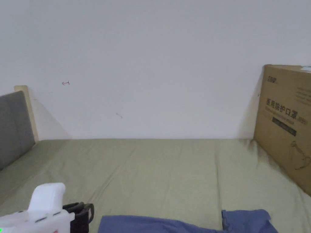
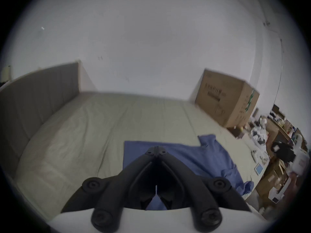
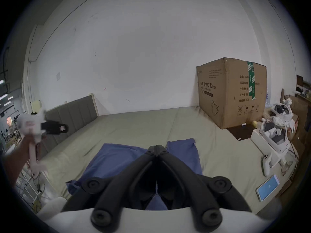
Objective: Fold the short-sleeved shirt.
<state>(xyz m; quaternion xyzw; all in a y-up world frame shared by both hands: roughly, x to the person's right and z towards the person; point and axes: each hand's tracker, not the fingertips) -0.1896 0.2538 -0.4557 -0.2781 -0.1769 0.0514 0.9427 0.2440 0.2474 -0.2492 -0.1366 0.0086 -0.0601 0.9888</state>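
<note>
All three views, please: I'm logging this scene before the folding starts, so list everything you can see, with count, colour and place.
shirt: one, blue, spread on the bed's near part
bed sheet: one, olive green, covering the bed
headboard: one, grey padded, at the bed's left end
cardboard box: one, brown with green tape, on the bed's far right against the wall
wall: white, behind the bed
headsets: white, at least two, on boxes right of the bed
controller: one, white, on the bed's right edge
phone: one, blue screen lit, near right edge
left gripper: white body, black fingers together, above the shirt
right gripper: same make, fingers together, above the shirt
</note>
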